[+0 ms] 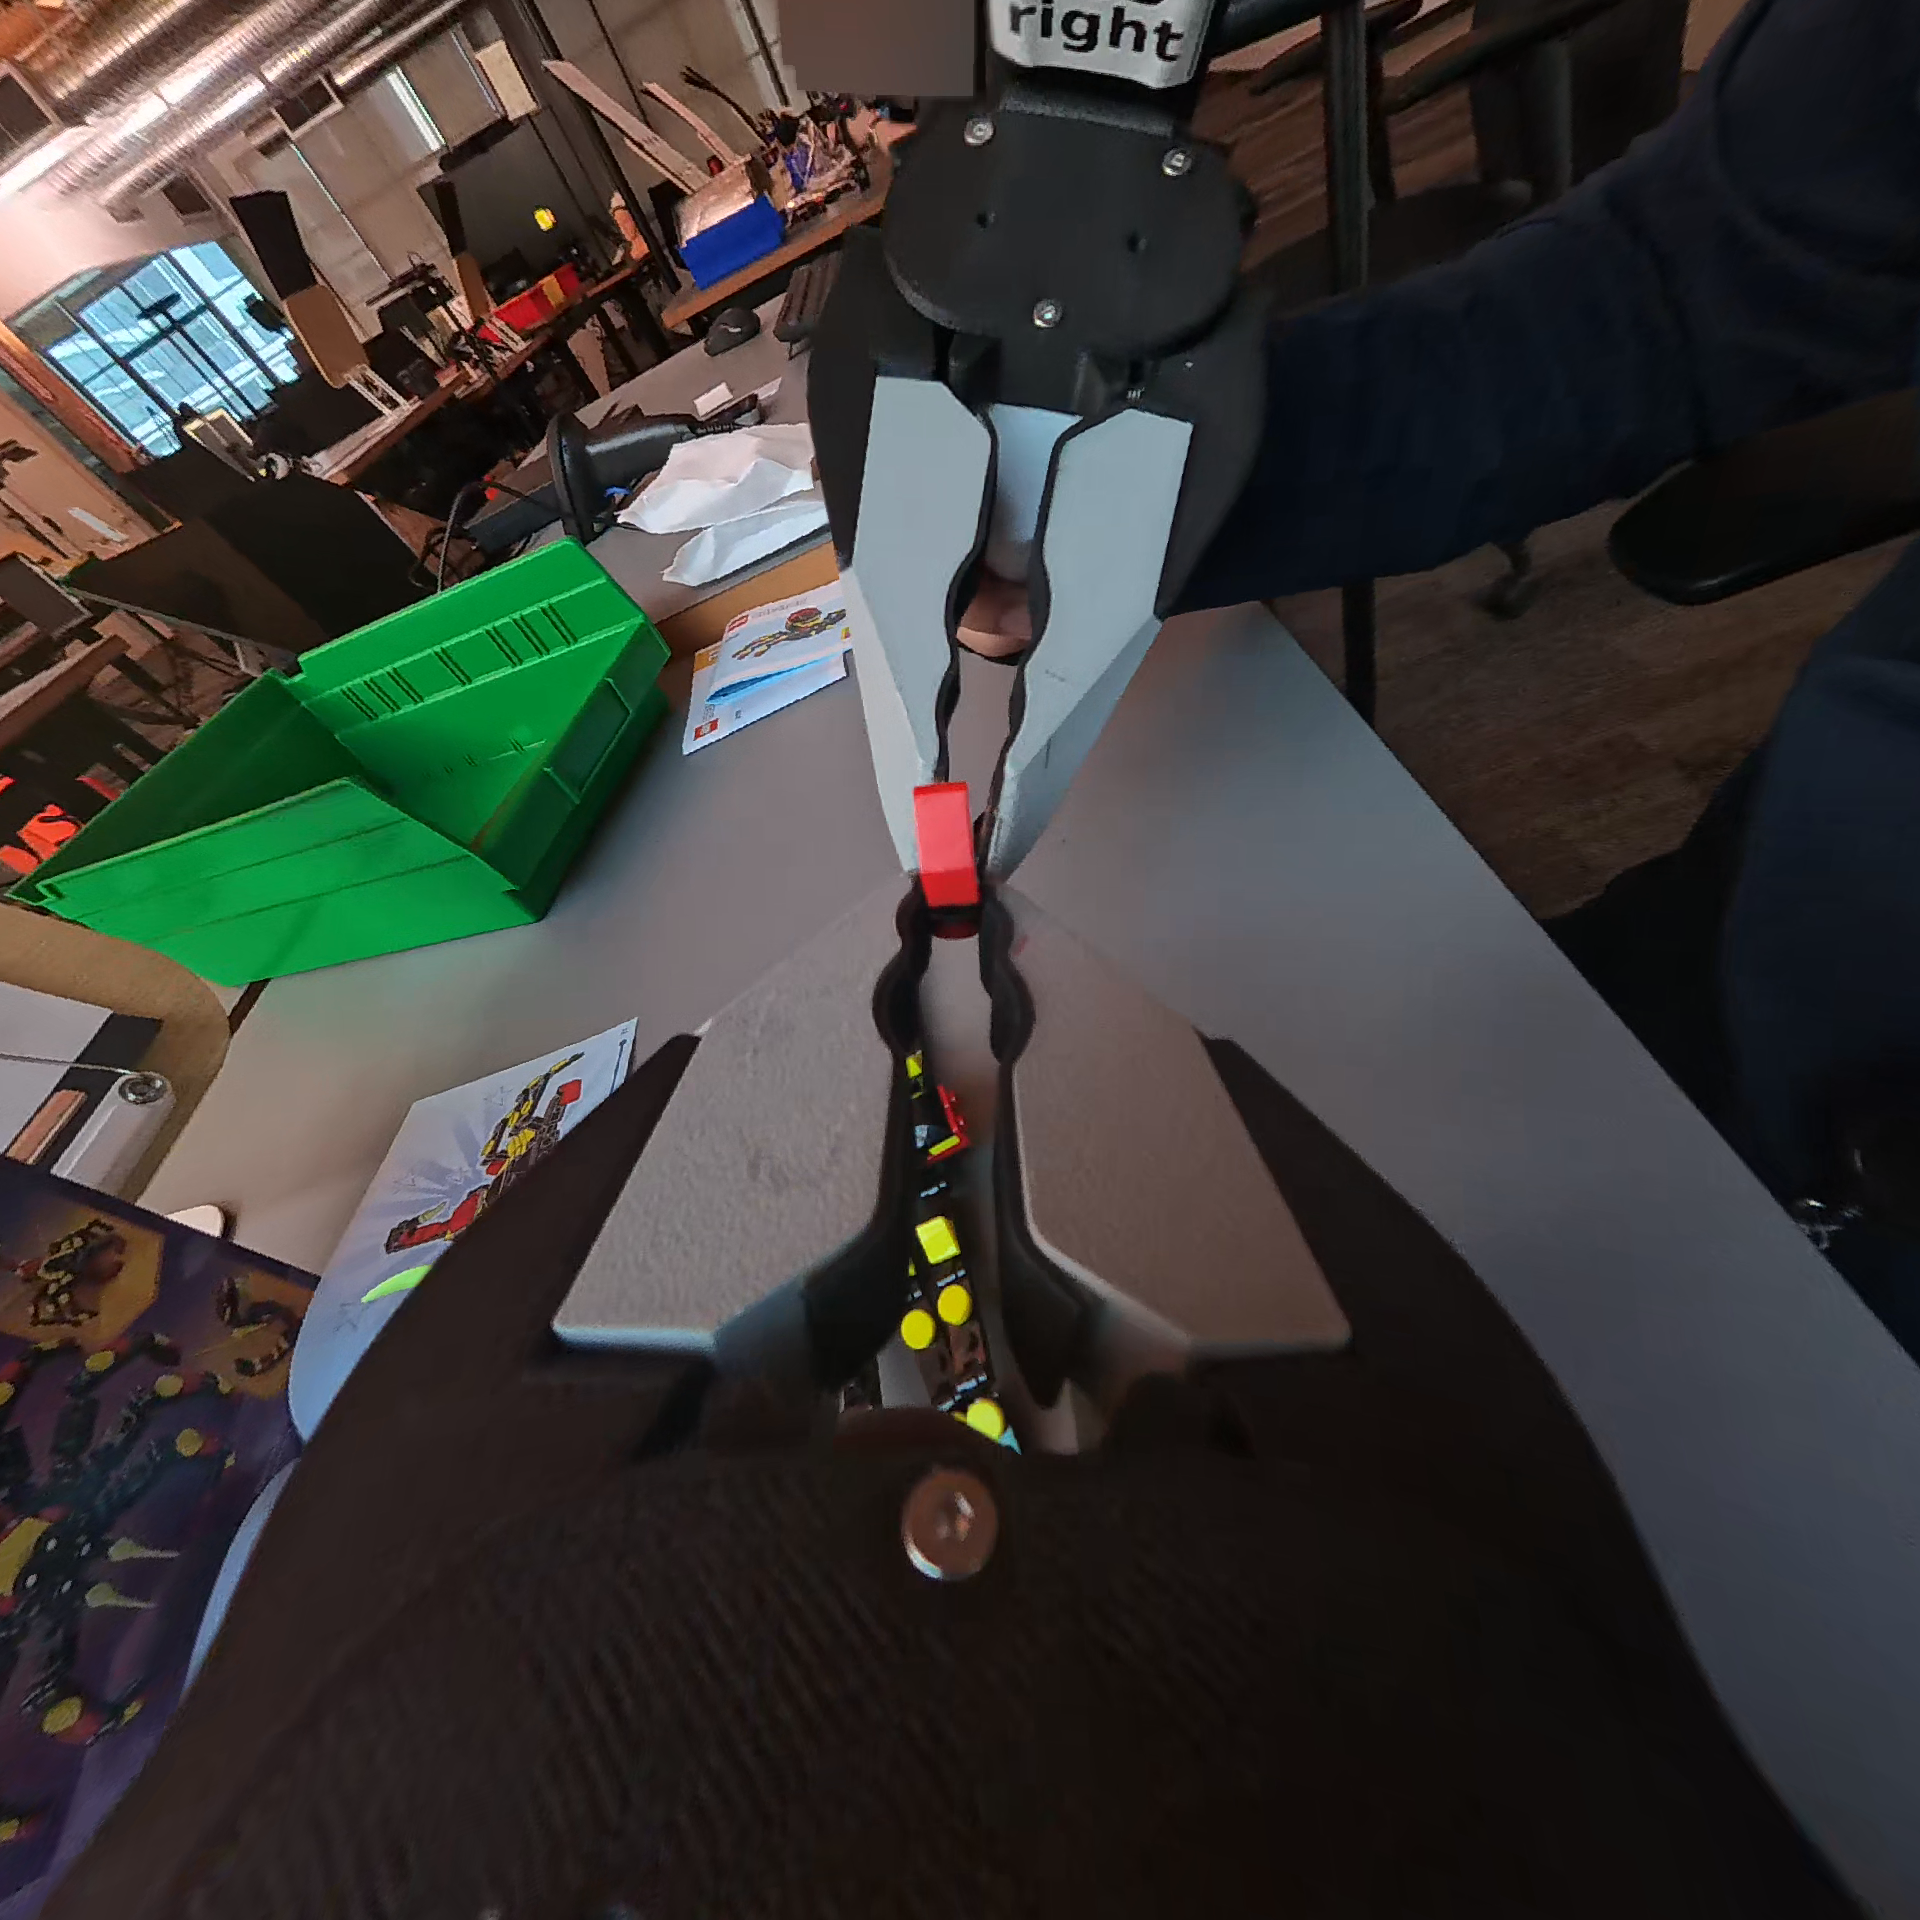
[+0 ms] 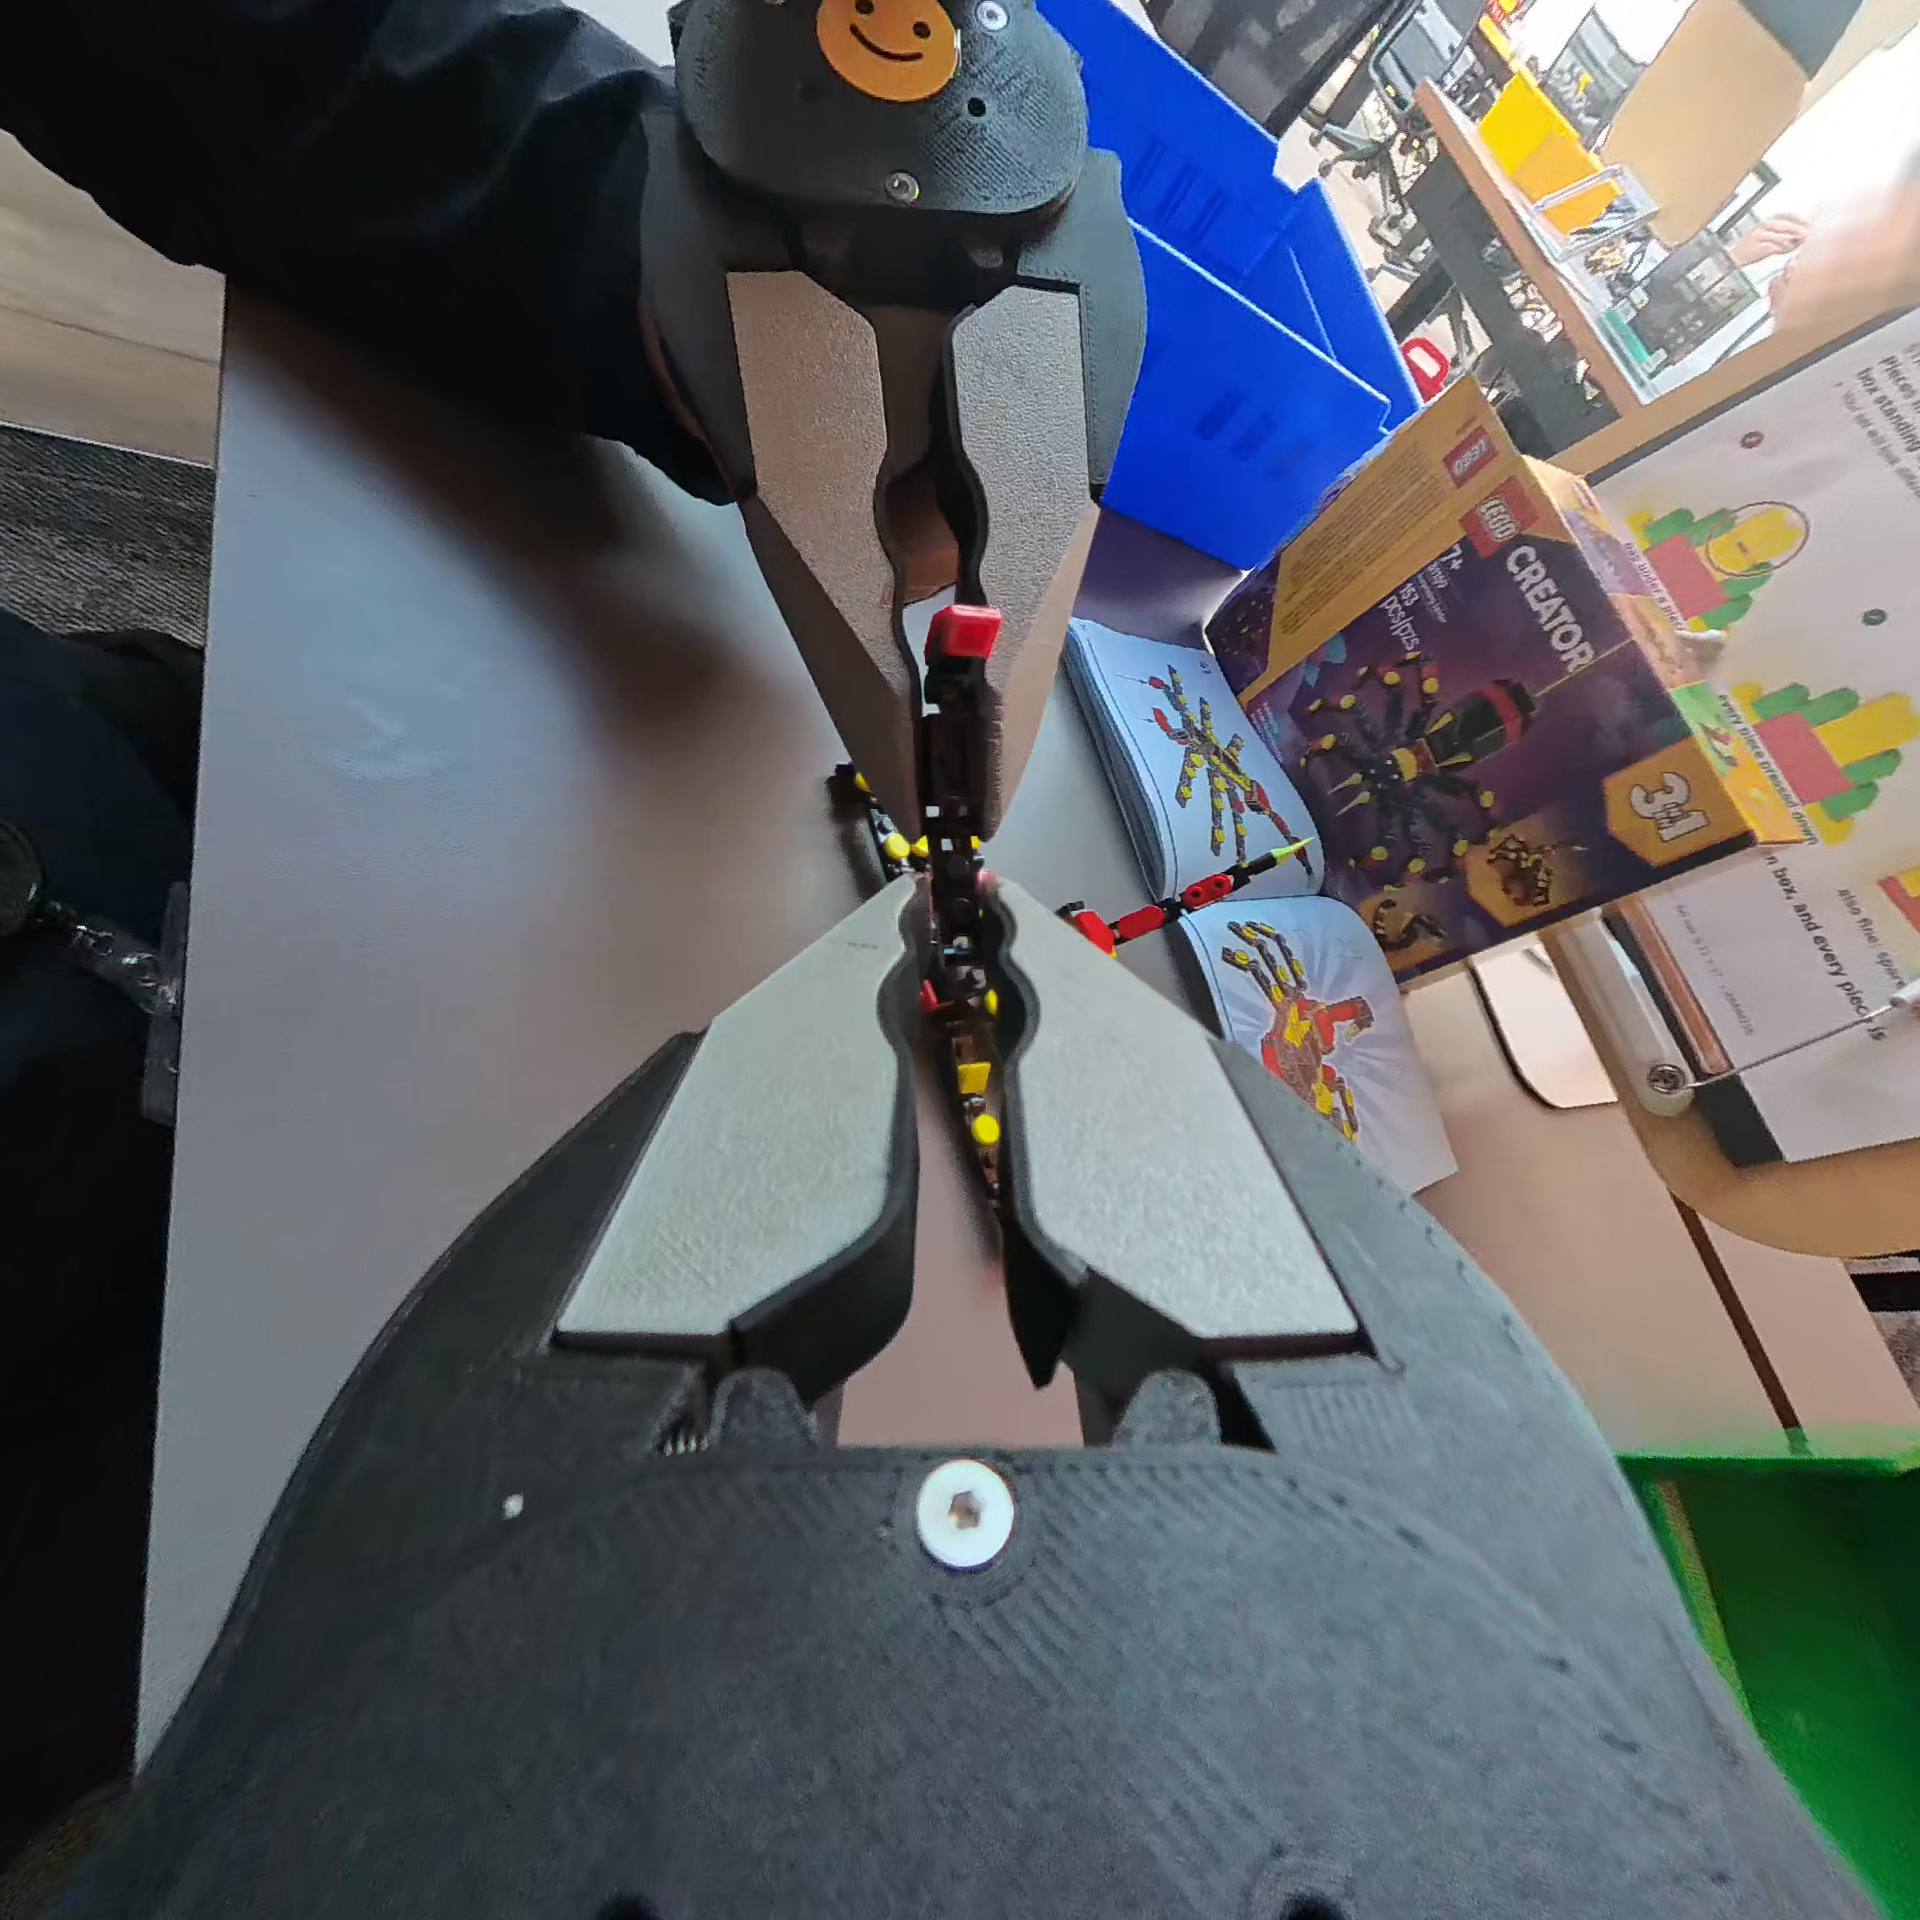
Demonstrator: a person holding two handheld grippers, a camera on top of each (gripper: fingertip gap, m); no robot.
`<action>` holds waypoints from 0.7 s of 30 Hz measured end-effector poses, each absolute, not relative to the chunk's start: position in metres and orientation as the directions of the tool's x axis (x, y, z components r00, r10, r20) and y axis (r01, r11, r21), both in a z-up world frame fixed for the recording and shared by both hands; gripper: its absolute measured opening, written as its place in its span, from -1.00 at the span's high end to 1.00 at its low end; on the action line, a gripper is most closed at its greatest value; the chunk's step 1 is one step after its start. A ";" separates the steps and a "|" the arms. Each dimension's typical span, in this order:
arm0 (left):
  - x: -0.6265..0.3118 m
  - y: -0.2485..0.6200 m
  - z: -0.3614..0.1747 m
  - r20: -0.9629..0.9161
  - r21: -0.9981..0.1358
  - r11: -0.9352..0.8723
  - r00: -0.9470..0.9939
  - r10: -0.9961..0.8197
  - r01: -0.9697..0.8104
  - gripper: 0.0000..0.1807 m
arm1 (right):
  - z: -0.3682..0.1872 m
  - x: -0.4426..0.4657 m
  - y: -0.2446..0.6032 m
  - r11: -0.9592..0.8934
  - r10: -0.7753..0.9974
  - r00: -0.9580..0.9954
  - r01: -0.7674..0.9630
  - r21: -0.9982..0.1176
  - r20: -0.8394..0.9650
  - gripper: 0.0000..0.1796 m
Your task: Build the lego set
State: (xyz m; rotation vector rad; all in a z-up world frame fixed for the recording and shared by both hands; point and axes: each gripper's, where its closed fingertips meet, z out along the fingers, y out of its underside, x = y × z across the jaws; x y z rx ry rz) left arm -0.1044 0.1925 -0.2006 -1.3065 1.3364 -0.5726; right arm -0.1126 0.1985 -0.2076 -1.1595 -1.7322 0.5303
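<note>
My left gripper [image 1: 948, 923] and right gripper [image 2: 951, 899] meet tip to tip above the grey table [image 1: 1299, 935]. Both are shut on one slim black lego limb [image 2: 951, 769] with a red brick [image 1: 943, 842] at its end. In the right wrist view the limb lies along the left gripper's [image 2: 951, 821] fingers, with the red brick [image 2: 963, 634] farthest away. In the left wrist view the right gripper [image 1: 951, 862] comes in from above. Black, yellow and red model parts [image 1: 935, 1236] show between the fingers. A red and black leg with a green tip [image 2: 1174, 914] lies on the table.
Stacked green bins [image 1: 343, 769] stand at the left, with blue bins [image 2: 1226, 343] behind. The set's box [image 2: 1507, 675] and open instruction booklets [image 2: 1195, 769] [image 1: 769, 665] lie beside the model. A white crumpled bag [image 1: 727, 488] is farther back. A dark sleeve [image 1: 1507, 364] holds the right gripper. Left and right tips are no more than a few centimetres apart.
</note>
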 end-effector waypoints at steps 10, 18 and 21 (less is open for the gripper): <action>-0.104 0.192 -0.208 -0.439 -0.848 0.322 0.217 -0.872 -0.422 0.93 | -0.211 -0.115 0.194 0.453 0.885 -0.133 0.467 -0.760 0.446 0.95; -0.104 0.192 -0.211 -0.438 -0.845 0.321 0.211 -0.874 -0.427 0.93 | -0.214 -0.115 0.195 0.510 0.846 -0.134 0.484 -0.711 0.515 0.95; -0.104 0.192 -0.211 -0.444 -0.843 0.325 0.213 -0.870 -0.429 0.93 | -0.216 -0.115 0.195 0.513 0.843 -0.137 0.497 -0.700 0.520 0.95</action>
